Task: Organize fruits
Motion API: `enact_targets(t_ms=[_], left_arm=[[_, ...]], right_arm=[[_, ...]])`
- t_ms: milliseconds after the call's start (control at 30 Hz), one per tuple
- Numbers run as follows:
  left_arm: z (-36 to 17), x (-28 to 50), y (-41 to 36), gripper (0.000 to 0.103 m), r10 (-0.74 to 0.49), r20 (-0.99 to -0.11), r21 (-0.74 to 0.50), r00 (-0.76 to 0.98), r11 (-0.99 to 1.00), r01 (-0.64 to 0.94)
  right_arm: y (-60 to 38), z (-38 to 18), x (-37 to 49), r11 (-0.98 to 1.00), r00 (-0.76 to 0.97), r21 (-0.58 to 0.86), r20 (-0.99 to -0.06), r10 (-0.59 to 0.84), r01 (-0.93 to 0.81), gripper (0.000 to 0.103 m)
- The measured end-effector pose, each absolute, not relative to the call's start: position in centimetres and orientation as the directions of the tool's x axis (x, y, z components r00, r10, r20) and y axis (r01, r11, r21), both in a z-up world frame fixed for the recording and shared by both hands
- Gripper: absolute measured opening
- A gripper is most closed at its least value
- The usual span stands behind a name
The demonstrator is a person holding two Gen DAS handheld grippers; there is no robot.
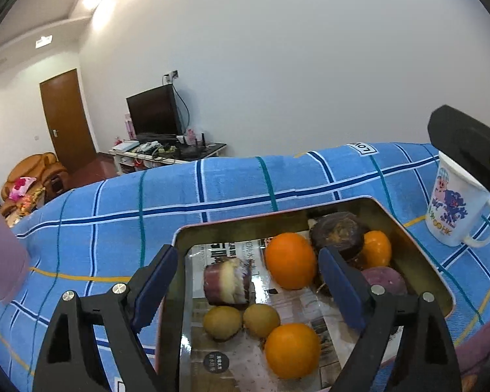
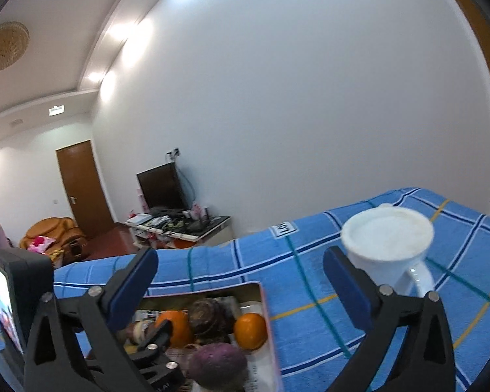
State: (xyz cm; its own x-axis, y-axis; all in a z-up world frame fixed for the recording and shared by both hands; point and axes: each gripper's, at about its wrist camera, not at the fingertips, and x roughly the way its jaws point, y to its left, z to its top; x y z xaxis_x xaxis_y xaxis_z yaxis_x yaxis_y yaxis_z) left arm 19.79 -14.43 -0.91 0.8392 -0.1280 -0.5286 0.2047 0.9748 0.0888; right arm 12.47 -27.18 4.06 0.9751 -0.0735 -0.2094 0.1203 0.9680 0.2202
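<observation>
A gold metal tray (image 1: 343,201) lined with printed paper lies on a blue checked cloth. In it are three oranges (image 1: 290,261), two brown kiwis (image 1: 222,321), a cut purple-skinned sweet potato piece (image 1: 228,281), a dark round tuber (image 1: 338,232) and a purple sweet potato (image 1: 383,279). My left gripper (image 1: 246,254) hangs open over the tray, its pads apart from the fruit. My right gripper (image 2: 241,254) is open and empty above the cloth, right of the tray (image 2: 264,310). The purple sweet potato (image 2: 217,364) and an orange (image 2: 250,326) show below it.
A white printed mug (image 1: 454,212) stands on the cloth right of the tray, close to my right gripper's right finger (image 2: 349,287). A pink object (image 1: 0,245) rises at the left edge. Beyond the cloth are a TV stand (image 1: 166,153) and a door (image 1: 67,117).
</observation>
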Motion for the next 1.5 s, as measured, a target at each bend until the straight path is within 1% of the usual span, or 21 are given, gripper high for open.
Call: enact_targets(t_ms=[200, 300, 400, 500, 600, 733, 1067, 1333, 1500], left_arm=[[0.0, 18.2, -13.1, 0.089, -0.114, -0.455, 0.063, 0.883, 0.985, 0.160], [0.5, 18.0, -12.3, 0.089, -0.076, -0.430, 0.058, 0.900, 0.992, 0.111], [1.1, 17.1, -11.5, 0.089, -0.062, -0.378, 0.045, 0.924, 0.995, 0.085], [1.4, 15.8, -11.5, 0.089, -0.028, -0.306, 0.078, 0.951, 0.995, 0.055], [1.2, 15.1, -11.9, 0.089, -0.014, -0.281, 0.118, 0.960, 0.992, 0.049], [1.2, 14.5, -11.8, 0.089, -0.016, -0.290, 0.129, 0.957, 0.990, 0.056], [1.0, 12.6, -10.4, 0.090, -0.035, -0.320, 0.075, 0.947, 0.995, 0.062], [1.0, 10.3, -10.1, 0.090, -0.048, -0.312, 0.084, 0.949, 0.993, 0.078], [1.0, 8.8, -9.3, 0.090, -0.058, -0.302, 0.064, 0.951, 0.995, 0.081]], right_arm=[[-27.7, 3.9, 11.4, 0.964, 0.977, 0.226, -0.191, -0.097, 0.140, 0.103], [-27.7, 3.6, 11.3, 0.965, 0.977, 0.212, -0.178, -0.116, 0.153, 0.103], [-27.6, 3.8, 10.5, 0.966, 0.985, 0.216, -0.126, -0.114, 0.140, 0.103], [-26.9, 3.8, 9.8, 0.973, 0.988, 0.180, -0.080, -0.130, 0.143, 0.103], [-26.3, 4.2, 9.2, 0.977, 0.989, 0.154, -0.051, -0.141, 0.147, 0.103], [-25.8, 4.4, 8.0, 0.978, 0.987, 0.131, -0.022, -0.159, 0.161, 0.103], [-24.7, 4.5, 5.8, 0.985, 0.988, 0.083, -0.019, -0.152, 0.153, 0.103], [-23.8, 4.4, 3.4, 0.987, 0.988, 0.052, -0.011, -0.154, 0.154, 0.103], [-23.4, 4.2, 2.7, 0.987, 0.988, 0.038, -0.034, -0.152, 0.153, 0.103]])
